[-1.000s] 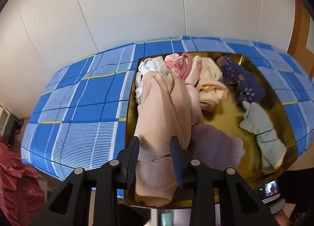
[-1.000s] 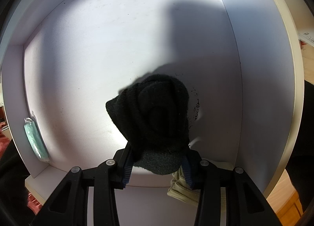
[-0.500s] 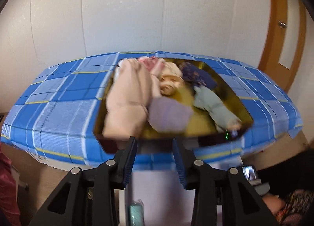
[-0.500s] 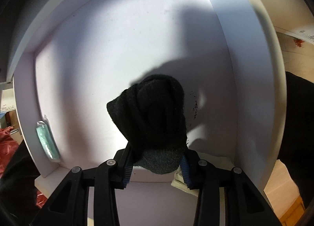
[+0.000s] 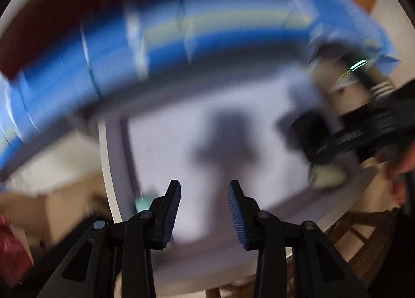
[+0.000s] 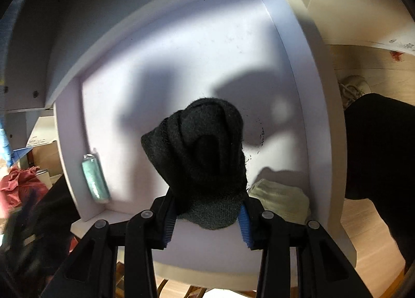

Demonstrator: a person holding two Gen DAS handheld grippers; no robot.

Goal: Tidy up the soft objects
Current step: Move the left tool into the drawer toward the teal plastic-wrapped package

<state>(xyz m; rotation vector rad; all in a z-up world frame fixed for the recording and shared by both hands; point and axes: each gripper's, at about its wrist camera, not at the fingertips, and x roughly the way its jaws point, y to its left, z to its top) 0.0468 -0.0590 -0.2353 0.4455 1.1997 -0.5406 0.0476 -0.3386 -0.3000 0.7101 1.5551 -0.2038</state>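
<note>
Two tools are in my views, and they differ. My right tool (image 6: 206, 216) is clenched on a black knitted sock (image 6: 205, 153): both blue pads press into its lower end, and the rest of it stands up ahead of the fingers as a bunched lump. It hangs above the white drawer (image 6: 181, 59), clear of the floor of it as far as I can judge from the shadow it throws.

My left tool (image 5: 204, 210) holds nothing. Its pads stand a narrow gap apart, near the tightest they go, with only the pale drawer bottom (image 5: 181, 142) showing between them. That view is heavily smeared, so detail is poor. I can make out the right tool (image 5: 345, 140) as a dark shape at the upper right, with the black sock (image 5: 303, 129) below it.

Inside the drawer, a rolled teal sock (image 6: 94, 177) lies against the left wall, and a folded pale yellowish sock (image 6: 282, 199) sits in the near right corner, just beside my right tool's right finger. The black sock is between those two, apart from the teal one.

Most of the drawer floor ahead of the black sock is bare. Walls close it on the left, far and right sides. A blue checked cloth (image 5: 207, 36) hangs along the edge above the drawer.
</note>
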